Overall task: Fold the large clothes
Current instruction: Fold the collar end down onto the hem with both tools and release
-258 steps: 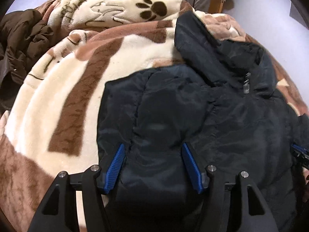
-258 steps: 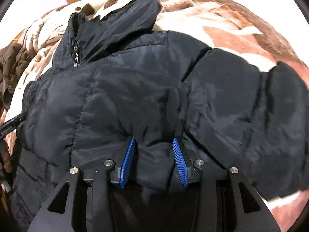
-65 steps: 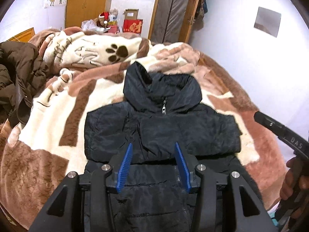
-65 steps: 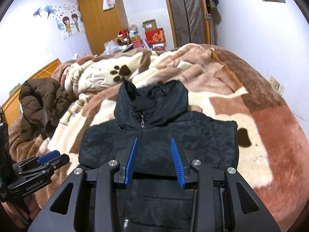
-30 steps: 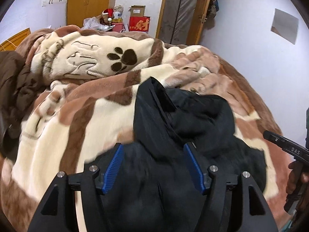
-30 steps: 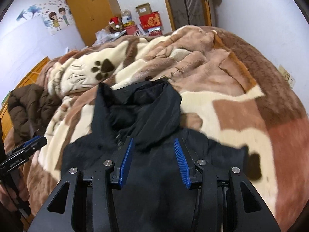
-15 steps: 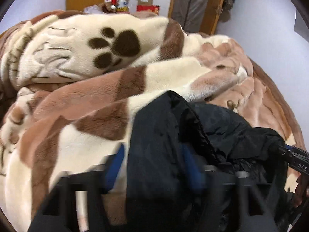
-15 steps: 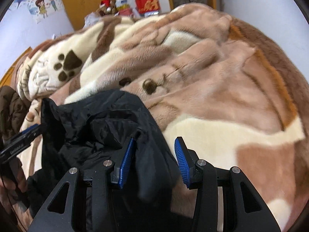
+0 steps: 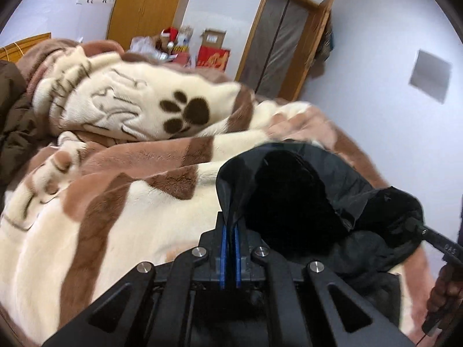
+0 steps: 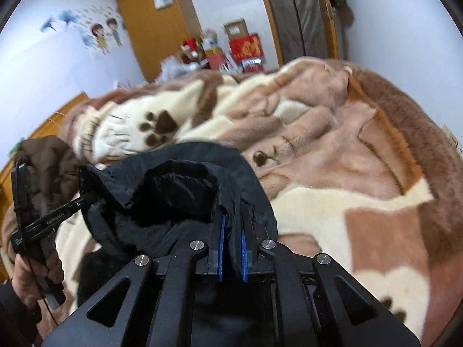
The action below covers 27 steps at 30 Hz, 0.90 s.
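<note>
A black padded jacket with a hood [image 9: 303,199] [image 10: 179,196] lies on the bed. My left gripper [image 9: 229,228] is shut on the left edge of the hood, with fabric pinched between its blue pads. On the hood's right edge my right gripper [image 10: 231,225] is shut too, cloth caught between its pads. The hood is lifted off the blanket and hangs open between the two grippers. Each view shows the other gripper at the hood's far edge: the right gripper [image 9: 419,228] and the left gripper [image 10: 84,199]. The jacket's body is mostly hidden under the grippers.
A cream and brown paw-print blanket [image 9: 115,190] [image 10: 332,173] covers the bed. A brown coat [image 9: 11,115] [image 10: 46,162] is heaped at its left. A wardrobe [image 9: 139,8], boxes [image 9: 214,49] and a door [image 9: 277,46] stand behind. The person's hands [image 10: 31,271] [image 9: 445,289] hold the grippers.
Both grippers went forward to the hood and shut on its two edges. They then drew back and raised the hood off the blanket.
</note>
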### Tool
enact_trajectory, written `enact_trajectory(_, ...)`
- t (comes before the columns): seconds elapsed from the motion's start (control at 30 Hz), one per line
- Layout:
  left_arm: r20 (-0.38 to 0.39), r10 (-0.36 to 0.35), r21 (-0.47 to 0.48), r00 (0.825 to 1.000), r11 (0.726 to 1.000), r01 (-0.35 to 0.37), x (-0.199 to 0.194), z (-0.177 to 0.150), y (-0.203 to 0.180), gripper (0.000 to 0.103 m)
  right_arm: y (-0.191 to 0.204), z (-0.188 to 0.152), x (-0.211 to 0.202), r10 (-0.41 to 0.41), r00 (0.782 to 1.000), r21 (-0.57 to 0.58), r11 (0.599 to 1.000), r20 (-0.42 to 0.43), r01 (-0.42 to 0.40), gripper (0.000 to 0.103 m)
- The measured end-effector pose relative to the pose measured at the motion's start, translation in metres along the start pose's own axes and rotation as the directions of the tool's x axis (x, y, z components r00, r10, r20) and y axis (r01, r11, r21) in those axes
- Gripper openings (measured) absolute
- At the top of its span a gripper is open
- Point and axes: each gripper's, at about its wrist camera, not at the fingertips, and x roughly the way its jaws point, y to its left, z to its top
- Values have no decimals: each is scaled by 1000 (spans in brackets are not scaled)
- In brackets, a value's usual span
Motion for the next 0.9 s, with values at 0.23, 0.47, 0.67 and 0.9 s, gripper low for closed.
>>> enact_trajectory(0.23, -20, -24, -34, 1000, 999, 23, -89, -73, -2, 5, 21, -86, -77, 32, 999, 30, 999, -35, -31, 8)
enact_trajectory(0.47, -197, 56, -55, 979, 996, -68, -100, -144, 9, 11, 21, -171, -80, 6, 967, 78, 997, -253, 14, 12)
enact_trajectory(0.67, -250, 78, -24, 965, 996, -87, -132, -174, 13, 11, 21, -181, -108, 7, 967, 81, 997, -253, 14, 29)
enact_trajectory(0.9, -124, 20, 27, 992, 999, -17, -148, -135, -20, 24, 49, -140, -106, 40, 988, 51, 998, -148, -33, 29)
